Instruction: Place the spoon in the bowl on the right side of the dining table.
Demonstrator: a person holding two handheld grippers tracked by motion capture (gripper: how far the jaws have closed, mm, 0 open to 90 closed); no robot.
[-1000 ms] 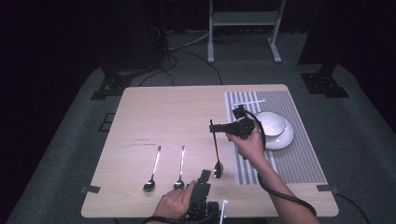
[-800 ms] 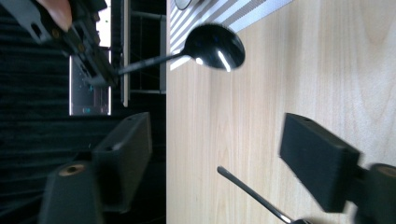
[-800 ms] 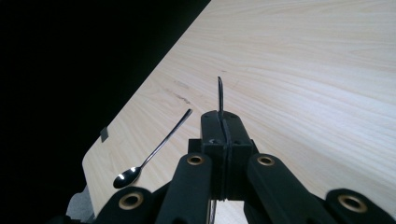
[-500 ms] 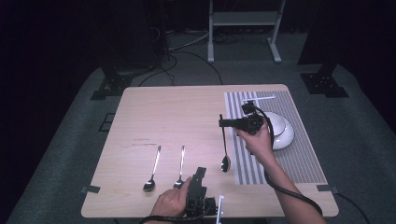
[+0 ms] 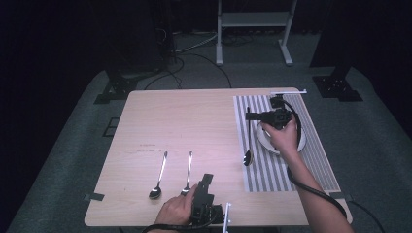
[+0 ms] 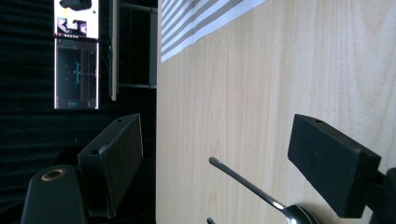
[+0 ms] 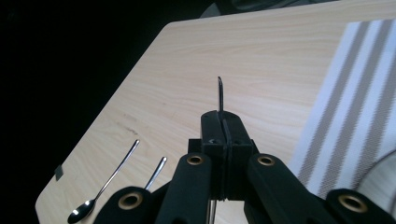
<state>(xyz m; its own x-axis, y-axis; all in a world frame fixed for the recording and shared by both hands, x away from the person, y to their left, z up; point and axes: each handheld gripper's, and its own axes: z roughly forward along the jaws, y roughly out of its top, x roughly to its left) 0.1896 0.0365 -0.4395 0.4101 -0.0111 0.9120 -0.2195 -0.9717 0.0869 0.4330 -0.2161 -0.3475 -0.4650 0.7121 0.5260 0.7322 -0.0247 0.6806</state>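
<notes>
High view: three spoons, one (image 5: pixel 248 141) clamped in right tongs (image 5: pixel 250 115), two (image 5: pixel 159 175) beside open, empty left tongs (image 5: pixel 206 180)

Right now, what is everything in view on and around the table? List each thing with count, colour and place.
table: one, light wood, centre of the high view.
placemat: one, grey and white stripes, right part of the table.
plate: one, white, on the placemat, partly behind the right hand.
held spoon: one, silver, hanging bowl-down from the right gripper at the placemat's left edge.
lying spoons: two, silver, side by side on the bare wood near the front edge.
stand: one, pale metal, on the floor behind the table.
left gripper: black, jaws open, just opened, near a lying spoon.
right gripper: black, jaws shut on the held spoon's handle.
</notes>
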